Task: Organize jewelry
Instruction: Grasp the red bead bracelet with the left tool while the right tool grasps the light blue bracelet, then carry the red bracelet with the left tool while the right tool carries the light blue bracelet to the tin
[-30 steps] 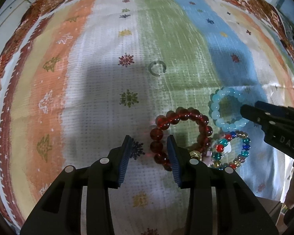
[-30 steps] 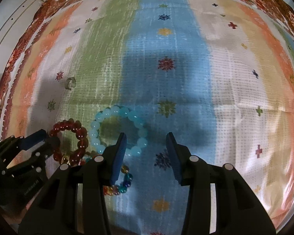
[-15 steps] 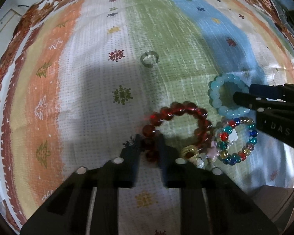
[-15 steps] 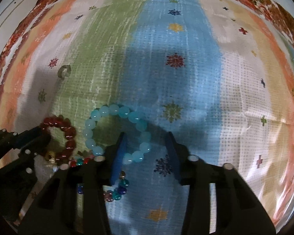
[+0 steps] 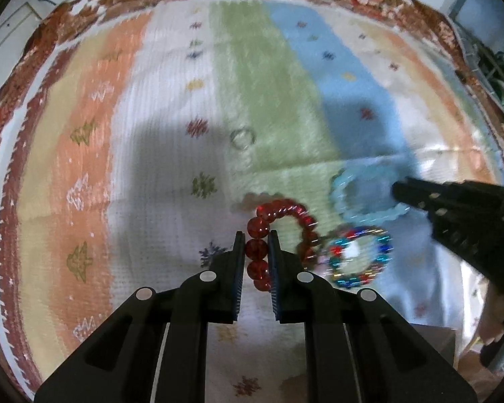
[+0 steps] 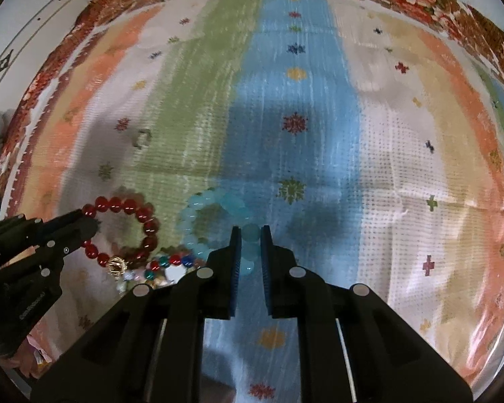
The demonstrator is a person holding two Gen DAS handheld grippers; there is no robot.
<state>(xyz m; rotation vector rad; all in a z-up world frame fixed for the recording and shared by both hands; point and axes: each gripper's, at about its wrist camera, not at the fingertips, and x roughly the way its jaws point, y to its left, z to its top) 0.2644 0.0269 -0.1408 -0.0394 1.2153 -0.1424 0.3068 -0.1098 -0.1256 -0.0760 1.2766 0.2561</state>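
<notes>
Now that both have closed since a second ago, the left tool [image 5: 256, 252] pinches the red bracelet [image 5: 287, 216] and the right tool [image 6: 251, 245] the pale blue bracelet [image 6: 215, 213] — both seemingly ready to lift off the striped cloth [image 6: 319, 107].

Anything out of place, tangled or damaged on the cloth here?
Nothing damaged. The multicolored bracelet lies bunched against the red bracelet, and a small open ring sits alone farther up the striped cloth.

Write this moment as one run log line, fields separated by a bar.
left gripper: shut on red bracelet | right gripper: shut on light blue bracelet | multicolor bracelet: on cloth, untouched
</notes>
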